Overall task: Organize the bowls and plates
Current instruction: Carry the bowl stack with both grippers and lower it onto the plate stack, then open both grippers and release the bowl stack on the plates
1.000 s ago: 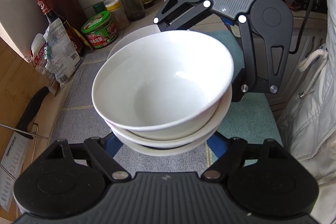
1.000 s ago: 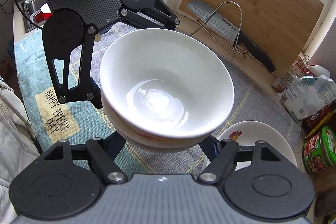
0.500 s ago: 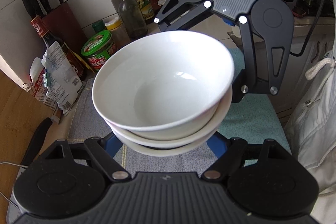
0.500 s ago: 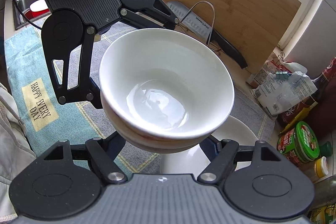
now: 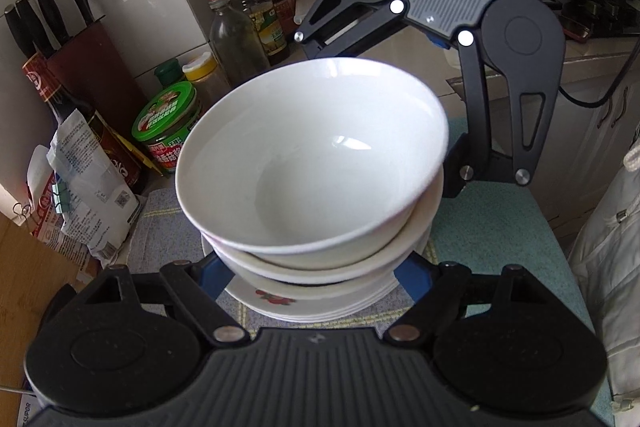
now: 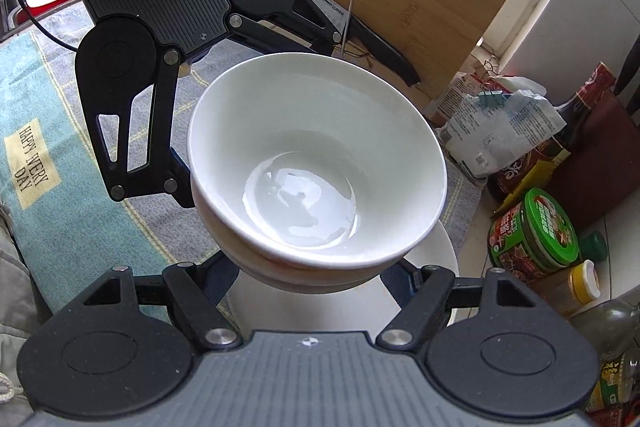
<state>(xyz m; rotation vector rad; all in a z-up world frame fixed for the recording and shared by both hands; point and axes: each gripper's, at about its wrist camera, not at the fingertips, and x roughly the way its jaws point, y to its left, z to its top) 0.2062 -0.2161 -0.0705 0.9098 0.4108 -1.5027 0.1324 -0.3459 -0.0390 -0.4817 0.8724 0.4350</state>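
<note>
You hold a stack of white bowls (image 5: 312, 163) in the air over a pile of plates (image 5: 320, 303) on the counter mat; it is heavy, glazed, slippery and breakable, so support the bottom bowl from opposite sides. Your left tongs (image 5: 310, 279) and right tongs (image 6: 312, 275) are each clamped on its lower walls.

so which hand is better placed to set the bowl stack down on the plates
Neither alone, by the look of it. The left gripper and the right gripper clamp the stack of bowls from opposite sides, above the pile of plates. Lowering together seems safest; releasing either side could tip the bowls.
</note>
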